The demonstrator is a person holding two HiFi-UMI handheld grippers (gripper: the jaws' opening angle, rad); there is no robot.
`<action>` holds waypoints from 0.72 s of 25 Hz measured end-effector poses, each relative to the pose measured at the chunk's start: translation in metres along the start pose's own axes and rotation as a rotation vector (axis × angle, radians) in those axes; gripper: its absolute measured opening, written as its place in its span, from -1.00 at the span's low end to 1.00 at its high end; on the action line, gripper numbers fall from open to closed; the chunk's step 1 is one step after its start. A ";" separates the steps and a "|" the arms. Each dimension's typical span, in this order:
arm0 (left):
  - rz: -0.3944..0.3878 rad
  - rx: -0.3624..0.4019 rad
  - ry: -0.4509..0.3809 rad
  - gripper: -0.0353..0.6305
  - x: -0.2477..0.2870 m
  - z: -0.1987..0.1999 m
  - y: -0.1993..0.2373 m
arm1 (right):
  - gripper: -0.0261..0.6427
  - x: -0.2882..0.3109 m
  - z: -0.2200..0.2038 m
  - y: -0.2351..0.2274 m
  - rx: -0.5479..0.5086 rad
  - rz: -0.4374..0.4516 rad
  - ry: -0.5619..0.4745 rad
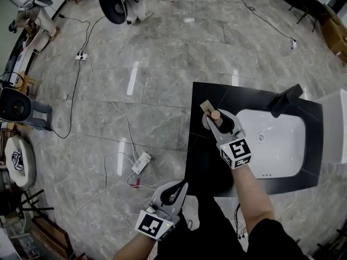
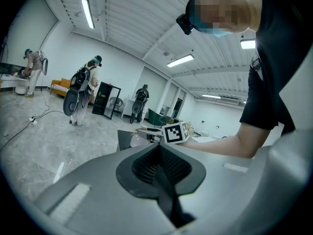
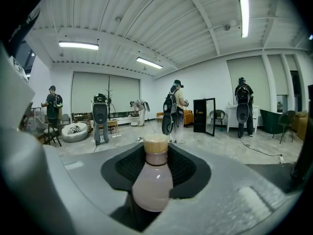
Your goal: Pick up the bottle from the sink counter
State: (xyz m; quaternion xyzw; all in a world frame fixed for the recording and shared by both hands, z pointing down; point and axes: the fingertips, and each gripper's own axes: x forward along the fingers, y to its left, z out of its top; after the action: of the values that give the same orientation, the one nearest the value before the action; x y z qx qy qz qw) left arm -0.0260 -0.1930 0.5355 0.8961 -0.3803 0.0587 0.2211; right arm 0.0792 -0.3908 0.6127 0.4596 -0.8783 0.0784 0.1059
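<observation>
Left gripper (image 1: 178, 189) hangs off to the side, jaws together and empty, while right gripper (image 1: 219, 122) clamps the bottle (image 1: 215, 115) at the counter (image 1: 206, 164) corner, so its rounded belly might slip when lifted.

Bottle (image 3: 152, 180): milky pinkish-white body, tan cap.
Right gripper (image 1: 217, 118), Left gripper (image 1: 176, 191): light grey shells, black ribbed pads.
Marker cubes (image 1: 237, 151): white faces, black square patterns.
Counter (image 1: 206, 167): black.
Sink basin (image 1: 282, 156): white.
Faucet (image 1: 286, 99): black.
Floor (image 1: 162, 64): grey marbled tiles, paler veining.
Sleeve (image 1: 271, 237): black.
</observation>
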 end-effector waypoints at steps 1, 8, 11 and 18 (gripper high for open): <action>-0.005 0.001 -0.007 -0.88 -0.002 0.001 -0.001 | -0.51 -0.003 0.003 0.001 0.002 -0.003 -0.002; -0.034 0.015 -0.021 -0.88 -0.020 0.013 -0.009 | -0.51 -0.029 0.026 0.012 0.026 -0.030 -0.015; -0.028 0.021 -0.016 -0.88 -0.030 0.015 -0.012 | -0.51 -0.045 0.035 0.022 0.033 -0.037 -0.020; -0.055 0.023 -0.018 -0.88 -0.057 0.023 -0.018 | -0.51 -0.080 0.058 0.046 0.091 -0.076 -0.047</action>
State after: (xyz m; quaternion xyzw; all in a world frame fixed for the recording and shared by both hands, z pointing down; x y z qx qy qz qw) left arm -0.0547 -0.1547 0.4932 0.9092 -0.3568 0.0492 0.2088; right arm 0.0792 -0.3149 0.5342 0.4987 -0.8579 0.1033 0.0674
